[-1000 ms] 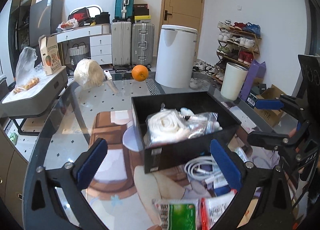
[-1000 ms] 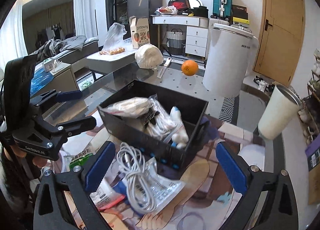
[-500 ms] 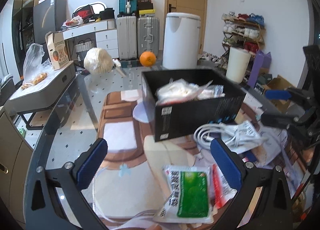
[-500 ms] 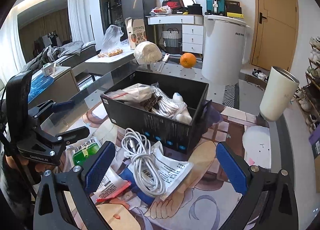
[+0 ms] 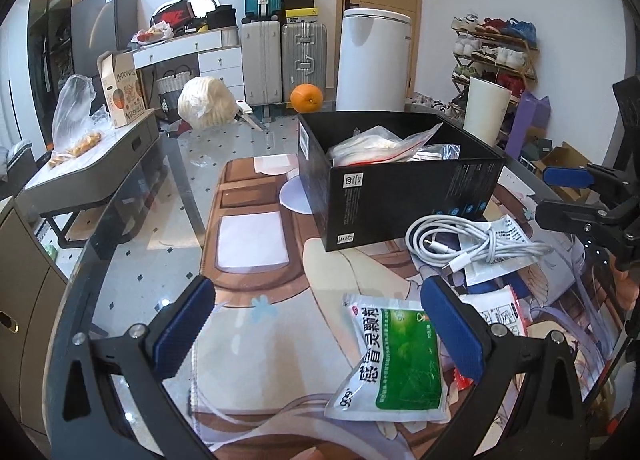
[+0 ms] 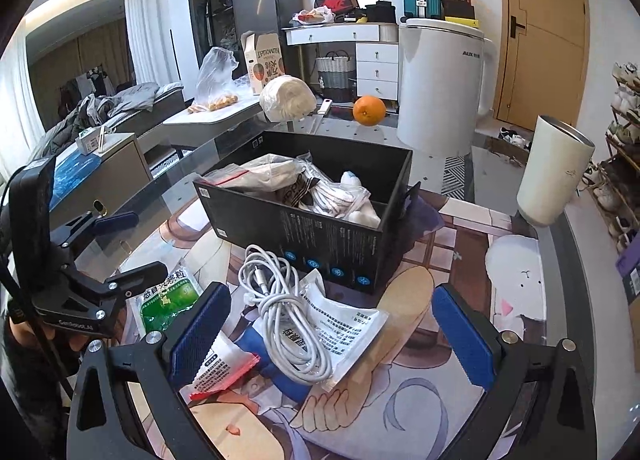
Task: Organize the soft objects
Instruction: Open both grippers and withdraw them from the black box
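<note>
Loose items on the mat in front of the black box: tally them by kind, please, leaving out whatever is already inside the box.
White cable bundle: 1
Green medicine sachet: 1
Red-edged white pouch: 1
Clear bag with a printed leaflet, under the cable: 1
Blue item, mostly hidden under the others, kind unclear: 1
Total: 5
Both tools hover open, holding nothing.

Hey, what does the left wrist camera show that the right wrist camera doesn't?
Only the left wrist view shows the full green medicine packet on the mat and most of the shoe rack by the wall.

Only the right wrist view shows the bed with grey bedding and the white socks in the box.

Both show the black box, the coiled white cable, the orange and each other's tool: the right tool and the left tool, both open and empty.
</note>
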Demonstrator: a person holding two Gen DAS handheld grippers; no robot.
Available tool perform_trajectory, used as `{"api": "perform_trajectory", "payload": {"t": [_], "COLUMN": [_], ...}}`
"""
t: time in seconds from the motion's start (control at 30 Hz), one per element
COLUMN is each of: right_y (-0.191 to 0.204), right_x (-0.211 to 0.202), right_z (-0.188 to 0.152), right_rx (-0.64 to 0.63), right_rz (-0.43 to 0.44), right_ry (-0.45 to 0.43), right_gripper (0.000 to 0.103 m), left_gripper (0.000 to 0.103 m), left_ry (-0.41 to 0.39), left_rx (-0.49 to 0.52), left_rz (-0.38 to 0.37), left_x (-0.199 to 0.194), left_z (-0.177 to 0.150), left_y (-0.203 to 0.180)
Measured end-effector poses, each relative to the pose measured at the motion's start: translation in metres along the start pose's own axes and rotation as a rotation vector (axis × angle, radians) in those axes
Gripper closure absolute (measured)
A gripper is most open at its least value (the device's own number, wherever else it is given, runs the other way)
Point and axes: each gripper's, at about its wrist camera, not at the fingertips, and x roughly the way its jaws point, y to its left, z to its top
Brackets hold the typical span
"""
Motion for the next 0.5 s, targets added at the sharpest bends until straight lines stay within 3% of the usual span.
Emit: {"api": "perform_trajectory", "payload": {"t": [0.5], "right_y": [0.013], "right_x": [0.011], "right_z": [-0.004], "right_rx": [-0.021], "right_rz": [0.043], "right_ry": [0.04], "right_gripper": [0.001], "left_gripper": [0.0], "left_ry": [0.024], "left_rx": [0.068], "left_rz": [-0.009], "left_x": [-0.013], "left_z": [-0.013], "left_y": [-0.007]}}
